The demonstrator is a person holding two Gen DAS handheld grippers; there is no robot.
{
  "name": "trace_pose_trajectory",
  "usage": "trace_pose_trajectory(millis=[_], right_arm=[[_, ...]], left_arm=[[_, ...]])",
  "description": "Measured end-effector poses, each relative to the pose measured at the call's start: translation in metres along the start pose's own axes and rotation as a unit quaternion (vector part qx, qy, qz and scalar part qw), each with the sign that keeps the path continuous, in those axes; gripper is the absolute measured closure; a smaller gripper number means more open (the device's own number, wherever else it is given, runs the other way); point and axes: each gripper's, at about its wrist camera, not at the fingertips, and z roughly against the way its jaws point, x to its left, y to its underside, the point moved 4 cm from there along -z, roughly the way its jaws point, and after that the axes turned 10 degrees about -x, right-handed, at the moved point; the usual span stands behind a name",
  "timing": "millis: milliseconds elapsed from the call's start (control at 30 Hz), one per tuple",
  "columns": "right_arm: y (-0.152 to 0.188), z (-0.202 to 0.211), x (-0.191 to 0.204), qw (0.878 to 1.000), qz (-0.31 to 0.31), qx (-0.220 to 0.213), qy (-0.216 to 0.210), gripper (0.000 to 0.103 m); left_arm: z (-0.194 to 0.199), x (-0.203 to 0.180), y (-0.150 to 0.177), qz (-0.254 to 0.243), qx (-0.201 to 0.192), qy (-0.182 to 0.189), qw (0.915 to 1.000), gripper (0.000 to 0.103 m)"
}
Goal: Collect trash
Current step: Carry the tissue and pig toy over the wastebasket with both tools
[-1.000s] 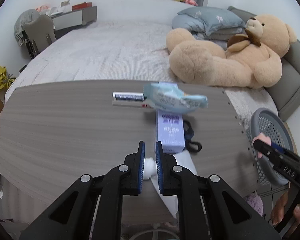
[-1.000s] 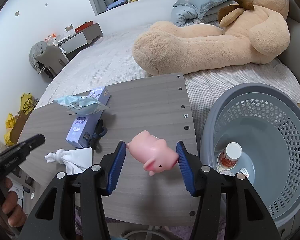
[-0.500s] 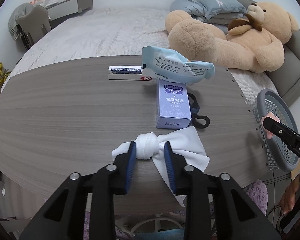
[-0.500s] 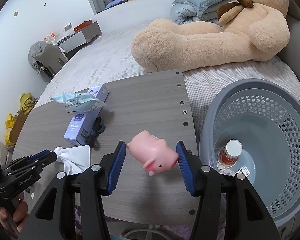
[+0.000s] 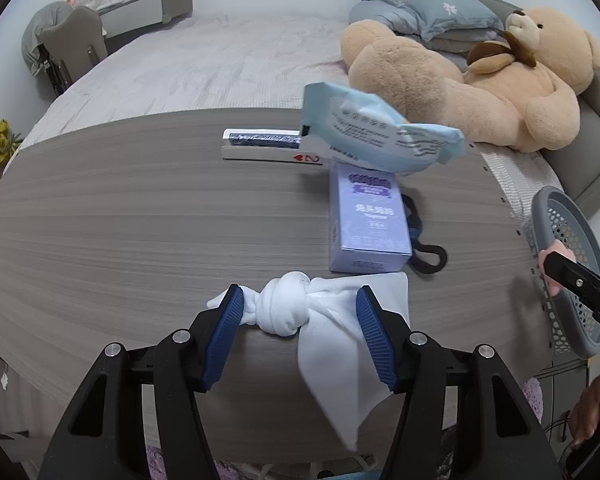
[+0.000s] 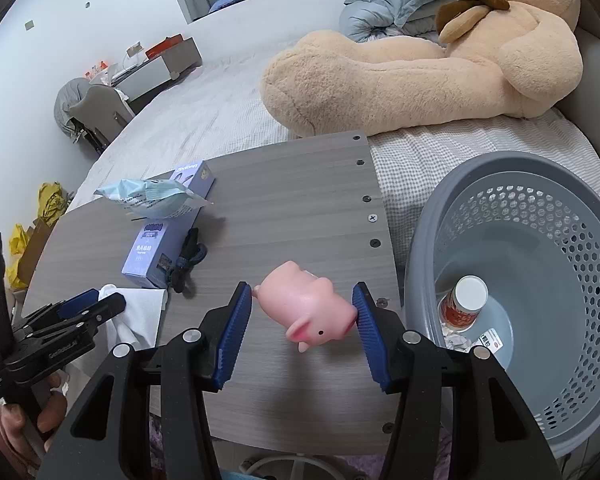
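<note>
White knotted cloth, a soft rag tied into a lump with a loose tail (image 5: 296, 314), lies at the near edge of the grey wood-grain counter (image 5: 140, 220), its tail hanging over the edge towards the camera. The left gripper (image 5: 300, 322) straddles it: its jaws have just been opening and now stand apart, one blue pad to the left of the knot and the other to the right over the flat part of the cloth, neither pressing on it. The cloth's long axis runs roughly left to right through the knot, so it lies across the gap rather than along it; closing the jaws would, in my judgement, pinch the knot end-on from both sides. The left hand is much the nearer to it.

The right gripper (image 6: 302, 314) holds a pink rubber pig toy (image 6: 306, 308) crosswise between its blue pads, snout end against the right pad and rear against the left, above the counter's right part. The grey perforated plastic basket (image 6: 580, 400) stands just off the counter's right end, with a red-labelled white-capped bottle (image 6: 462, 304) and paper scraps in its bottom. Farther off on the counter lie a lilac carton (image 5: 366, 220) and a pale blue crumpled wrapper (image 5: 376, 136).
</note>
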Motion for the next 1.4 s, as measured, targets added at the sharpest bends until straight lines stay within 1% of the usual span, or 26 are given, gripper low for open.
trace_pose_trajectory(millis=[67, 133, 233, 400, 467, 600, 767, 933, 1067, 1200, 1400], right_arm=[[0.0, 0.0, 0.001, 1.0, 0.001, 0.0, 0.0, 0.052], [0.0, 0.0, 0.001, 1.0, 0.001, -0.001, 0.001, 0.052], [0.0, 0.001, 0.002, 1.0, 0.002, -0.001, 0.001, 0.052], [-0.001, 0.002, 0.002, 1.0, 0.002, -0.002, 0.001, 0.052], [-0.002, 0.004, 0.002, 1.0, 0.001, -0.004, 0.0, 0.052], [-0.004, 0.012, -0.003, 1.0, -0.006, -0.012, 0.0, 0.052], [-0.007, 0.027, -0.022, 0.999, -0.02, -0.025, 0.008, 0.052], [-0.007, 0.048, -0.056, 0.998, -0.038, -0.039, 0.028, 0.052], [-0.005, 0.069, -0.094, 0.995, -0.057, -0.052, 0.058, 0.052], [0.001, 0.085, -0.135, 0.991, -0.081, -0.058, 0.087, 0.052], [0.012, 0.098, -0.182, 0.985, -0.113, -0.057, 0.116, 0.052]], left_arm=[[-0.004, 0.004, 0.001, 0.006, 0.003, -0.002, 1.0, 0.05], [-0.007, 0.005, 0.002, 0.008, 0.003, -0.003, 1.0, 0.059], [-0.006, 0.007, 0.003, 0.008, 0.003, -0.002, 1.0, 0.069], [-0.001, 0.011, 0.002, 0.022, 0.004, 0.007, 0.9997, 0.072], [0.006, 0.008, 0.001, 0.018, 0.0, 0.009, 0.9998, 0.072], [0.025, -0.008, -0.009, -0.003, -0.022, 0.016, 0.9996, 0.072], [0.046, -0.045, -0.023, -0.033, -0.05, 0.041, 0.9974, 0.072], [0.056, -0.102, -0.034, -0.071, -0.064, 0.085, 0.9918, 0.072], [0.053, -0.154, -0.037, -0.104, -0.065, 0.121, 0.985, 0.072], [0.047, -0.21, -0.035, -0.14, -0.061, 0.157, 0.9757, 0.072], [0.03, -0.27, -0.029, -0.175, -0.048, 0.184, 0.9659, 0.072]])
